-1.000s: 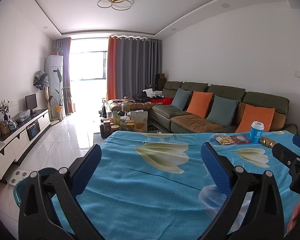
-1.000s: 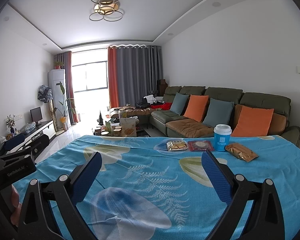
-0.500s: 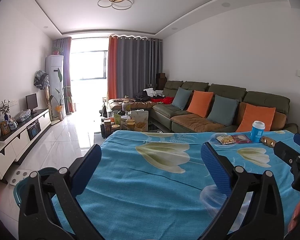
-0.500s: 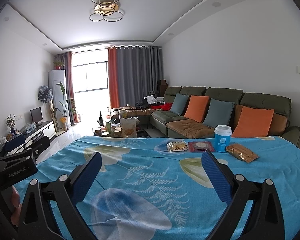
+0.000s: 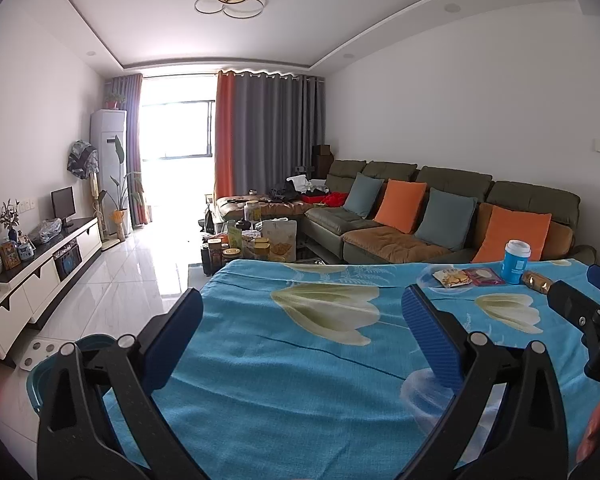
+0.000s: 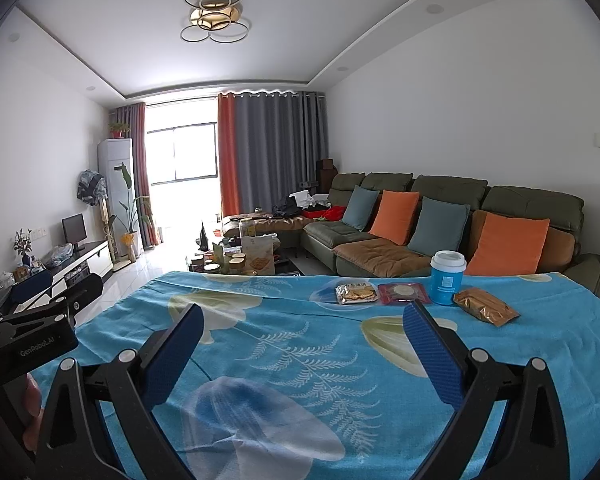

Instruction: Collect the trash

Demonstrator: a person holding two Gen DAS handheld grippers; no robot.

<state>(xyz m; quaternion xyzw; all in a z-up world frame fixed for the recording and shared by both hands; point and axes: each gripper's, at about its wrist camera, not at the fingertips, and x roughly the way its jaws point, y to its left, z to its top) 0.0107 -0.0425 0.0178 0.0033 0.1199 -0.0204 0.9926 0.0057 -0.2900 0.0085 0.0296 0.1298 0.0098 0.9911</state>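
Note:
Several pieces of trash lie in a row at the far right of the blue flowered tablecloth [image 6: 300,344]: a clear biscuit packet [image 6: 356,293], a red packet [image 6: 404,293], a blue paper cup with a white lid [image 6: 447,277] and a gold wrapper [image 6: 485,306]. They also show in the left wrist view: the biscuit packet [image 5: 452,278], red packet [image 5: 483,276], cup [image 5: 516,261] and gold wrapper [image 5: 537,281]. My right gripper [image 6: 303,320] is open and empty, well short of them. My left gripper [image 5: 302,305] is open and empty over the table's left part.
A teal bin [image 5: 60,364] stands on the floor by the table's left edge. Beyond the table are a green sofa [image 6: 440,216] with cushions, a cluttered coffee table [image 6: 240,260] and a white TV cabinet [image 5: 40,276] on the left wall.
Both grippers have drifted slightly; the view of the table and trash has barely shifted. Both stay open and empty.

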